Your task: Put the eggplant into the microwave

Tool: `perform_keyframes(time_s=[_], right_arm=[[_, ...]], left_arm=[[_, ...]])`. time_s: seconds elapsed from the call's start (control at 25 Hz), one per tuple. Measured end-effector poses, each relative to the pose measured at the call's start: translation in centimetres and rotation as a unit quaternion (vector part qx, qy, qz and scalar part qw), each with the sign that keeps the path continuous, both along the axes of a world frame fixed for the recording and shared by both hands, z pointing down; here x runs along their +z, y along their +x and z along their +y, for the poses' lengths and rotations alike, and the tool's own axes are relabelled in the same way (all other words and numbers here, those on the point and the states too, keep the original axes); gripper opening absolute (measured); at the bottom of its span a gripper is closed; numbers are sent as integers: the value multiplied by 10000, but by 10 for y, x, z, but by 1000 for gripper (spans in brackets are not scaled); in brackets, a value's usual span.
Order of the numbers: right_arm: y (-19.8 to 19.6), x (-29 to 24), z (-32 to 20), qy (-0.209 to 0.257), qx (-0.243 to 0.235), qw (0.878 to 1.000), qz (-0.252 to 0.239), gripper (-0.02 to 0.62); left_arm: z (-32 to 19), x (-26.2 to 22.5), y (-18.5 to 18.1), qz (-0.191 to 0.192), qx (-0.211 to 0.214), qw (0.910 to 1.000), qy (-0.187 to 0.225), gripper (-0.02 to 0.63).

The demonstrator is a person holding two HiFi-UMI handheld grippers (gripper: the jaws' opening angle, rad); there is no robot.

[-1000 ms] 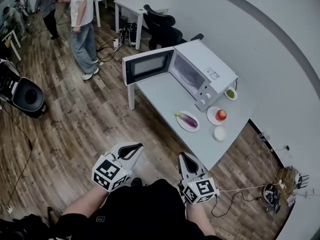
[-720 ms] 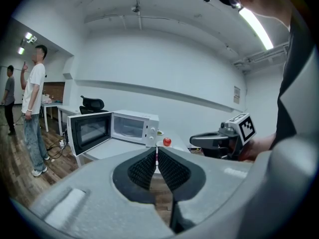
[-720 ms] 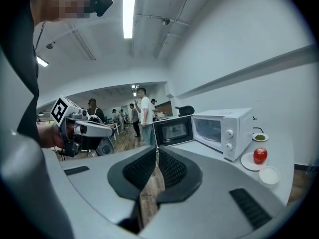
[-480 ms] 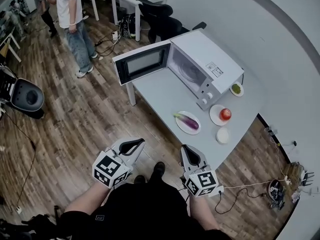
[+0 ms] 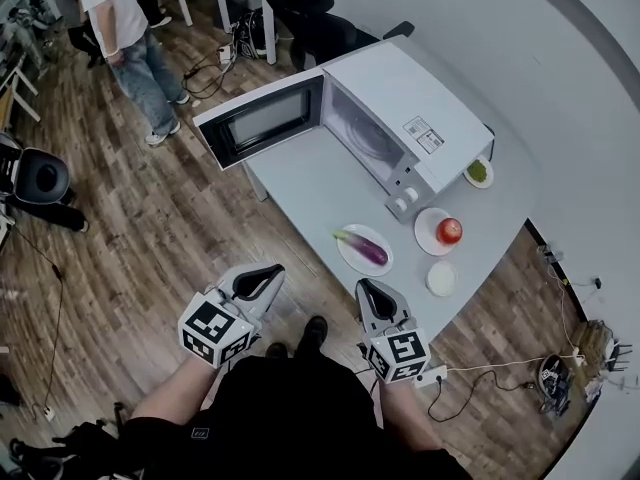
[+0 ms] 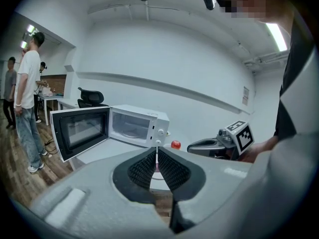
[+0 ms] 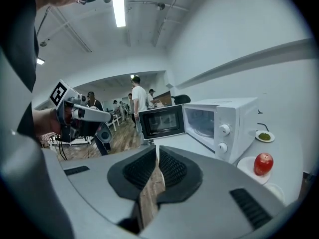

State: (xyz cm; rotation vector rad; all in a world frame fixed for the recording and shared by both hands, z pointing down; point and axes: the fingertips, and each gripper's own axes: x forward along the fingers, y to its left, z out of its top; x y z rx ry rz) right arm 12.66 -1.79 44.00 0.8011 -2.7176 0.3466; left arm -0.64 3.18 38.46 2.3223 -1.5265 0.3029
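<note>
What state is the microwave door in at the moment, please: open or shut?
Open: the door stands swung wide out from the front of the microwave, leaving its inside in plain view.

Bare table [image 5: 318, 186] before open microwave [image 5: 415, 103]

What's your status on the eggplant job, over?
Both shut and empty: left gripper, right gripper, short of the table. The eggplant on its plate, untouched. The microwave door open, nothing blocking the way in.
</note>
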Motion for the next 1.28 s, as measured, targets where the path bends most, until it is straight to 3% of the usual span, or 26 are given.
perform_keyframes(time_s=[0.36,0.96,1.28], right_arm=[[-2,31,-32,-47,-383,9983,447,20],[-8,106,-52,-201,-209,9917,1251,23],[-15,143,-62,-135,-82,9883,1515,28]], left_arm=[[-39,22,12,-55,-42,9999,-85,20],[-74,84,0,-88,387,9989,-244,20],[-82,133,12,-55,569,9975,-405,20]])
